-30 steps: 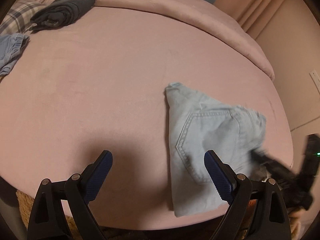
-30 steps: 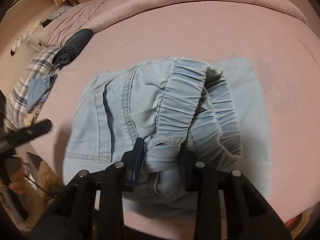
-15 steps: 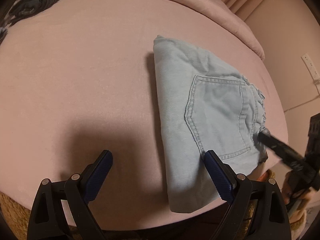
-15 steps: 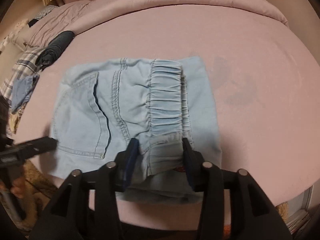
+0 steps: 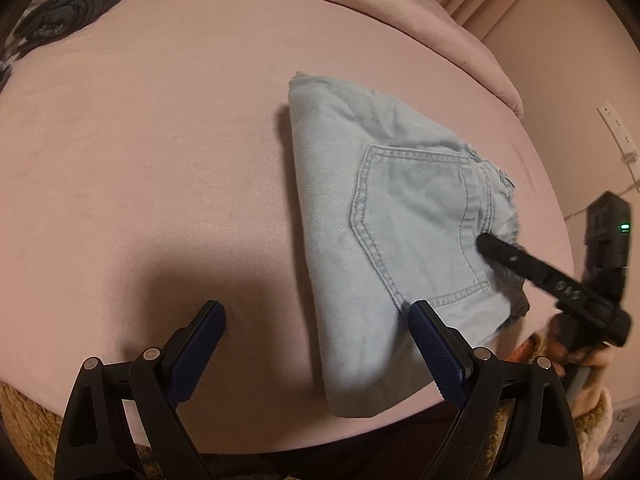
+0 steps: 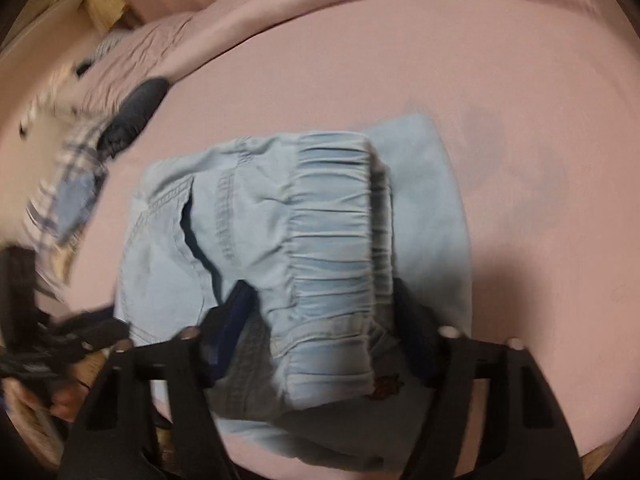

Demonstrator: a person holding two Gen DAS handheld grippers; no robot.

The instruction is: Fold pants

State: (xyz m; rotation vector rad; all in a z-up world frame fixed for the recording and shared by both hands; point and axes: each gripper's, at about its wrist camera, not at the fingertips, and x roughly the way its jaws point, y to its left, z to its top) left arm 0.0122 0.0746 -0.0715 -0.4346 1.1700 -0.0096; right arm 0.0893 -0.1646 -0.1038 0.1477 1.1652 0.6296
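Light blue denim pants (image 5: 384, 240) lie folded on the pink bed, back pocket up. In the right wrist view the pants (image 6: 280, 240) fill the middle, their elastic waistband (image 6: 336, 216) folded over. My left gripper (image 5: 316, 340) is open and empty, held above the bed just in front of the pants' near edge. My right gripper (image 6: 320, 312) has its jaws spread around the waistband end of the pants; it also shows in the left wrist view (image 5: 500, 248) at the pants' right side. That view is blurred.
A dark rolled garment (image 5: 72, 0) lies at the far left of the pink bed (image 5: 140, 140). A plaid cloth and a blue garment (image 6: 76, 196) lie past the pants' left. The bed's raised pink rim (image 5: 400, 12) curves along the back. A wall outlet (image 5: 616, 128) is at the right.
My right gripper's jaws have spread wider around the waistband and the waistband end has lifted and bunched. My left gripper has stayed open, shifting only slightly.
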